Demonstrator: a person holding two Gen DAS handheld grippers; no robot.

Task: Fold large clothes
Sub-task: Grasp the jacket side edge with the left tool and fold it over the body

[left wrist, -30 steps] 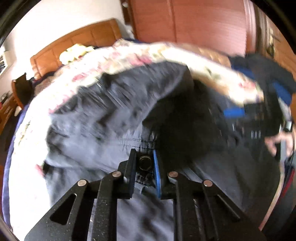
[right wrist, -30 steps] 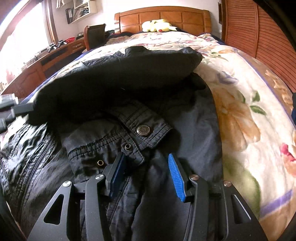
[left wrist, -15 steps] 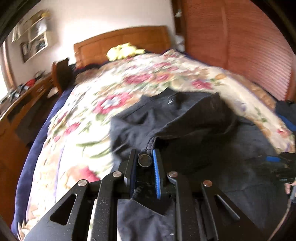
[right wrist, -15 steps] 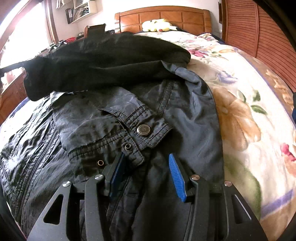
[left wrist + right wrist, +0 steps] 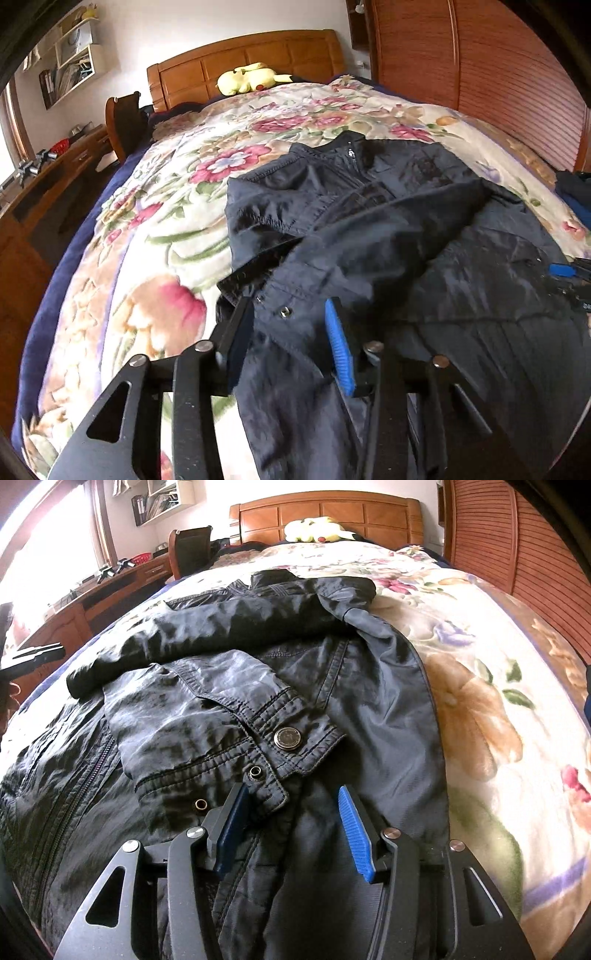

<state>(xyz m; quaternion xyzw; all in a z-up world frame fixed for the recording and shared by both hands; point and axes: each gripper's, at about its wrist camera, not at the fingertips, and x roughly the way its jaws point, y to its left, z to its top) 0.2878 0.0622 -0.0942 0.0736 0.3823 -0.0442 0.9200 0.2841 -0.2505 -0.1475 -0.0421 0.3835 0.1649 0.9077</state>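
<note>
A dark navy jacket [image 5: 388, 236] lies on the flowered bedspread [image 5: 177, 206], both sleeves folded across its front. My left gripper [image 5: 290, 315] is open and empty, its fingers either side of a snap cuff [image 5: 284, 312] at the jacket's left edge. In the right wrist view the jacket [image 5: 229, 686] fills the middle. My right gripper [image 5: 291, 794] is open just above the other sleeve's cuff with its metal button [image 5: 287, 736]. The right gripper also shows in the left wrist view at the far right [image 5: 565, 273].
A yellow plush toy [image 5: 245, 77] lies by the wooden headboard [image 5: 240, 55]. A desk [image 5: 40, 184] and a chair [image 5: 123, 122] stand left of the bed. A slatted wooden wardrobe [image 5: 480, 66] is on the right. Dark clothes [image 5: 574, 188] lie at the bed's right edge.
My left gripper carried the sleeve cuff across, laid it on the jacket and opened. The lifted sleeve now lies flat over the jacket. My right gripper stayed open in place.
</note>
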